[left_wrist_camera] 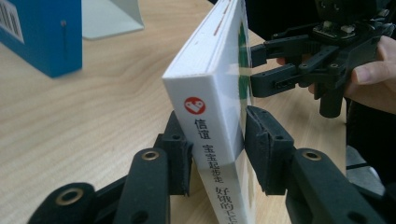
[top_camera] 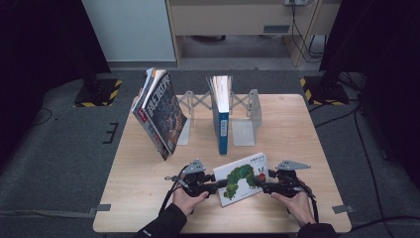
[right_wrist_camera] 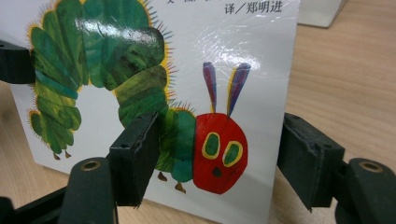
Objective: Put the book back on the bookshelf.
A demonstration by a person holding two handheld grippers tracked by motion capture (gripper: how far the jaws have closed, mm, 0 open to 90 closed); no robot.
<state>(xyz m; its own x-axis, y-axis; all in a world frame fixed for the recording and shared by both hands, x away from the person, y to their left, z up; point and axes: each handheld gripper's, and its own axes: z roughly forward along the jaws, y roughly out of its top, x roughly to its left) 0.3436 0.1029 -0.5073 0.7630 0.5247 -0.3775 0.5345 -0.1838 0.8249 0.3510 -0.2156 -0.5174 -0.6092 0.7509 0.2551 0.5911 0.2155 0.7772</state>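
A white picture book [top_camera: 241, 178] with a green caterpillar on its cover is held between the two grippers near the table's front edge. In the left gripper view its spine [left_wrist_camera: 205, 121] stands between the jaws of my left gripper [left_wrist_camera: 217, 140], and both pads press on its faces. My left gripper [top_camera: 220, 186] is at the book's left end. My right gripper [top_camera: 262, 187] is at the right end, jaws apart. In the right gripper view the cover [right_wrist_camera: 154, 70] faces my right gripper [right_wrist_camera: 219, 154]: one jaw lies in front of it, the other past its edge. The right gripper [left_wrist_camera: 257, 67] has its tips at the cover.
A blue book [top_camera: 222, 116] stands upright in a grey expanding book rack [top_camera: 245, 121] at the back of the wooden table [top_camera: 148, 198]. Several books [top_camera: 161, 114] lean at the rack's left end. Black stands with striped bases flank the table.
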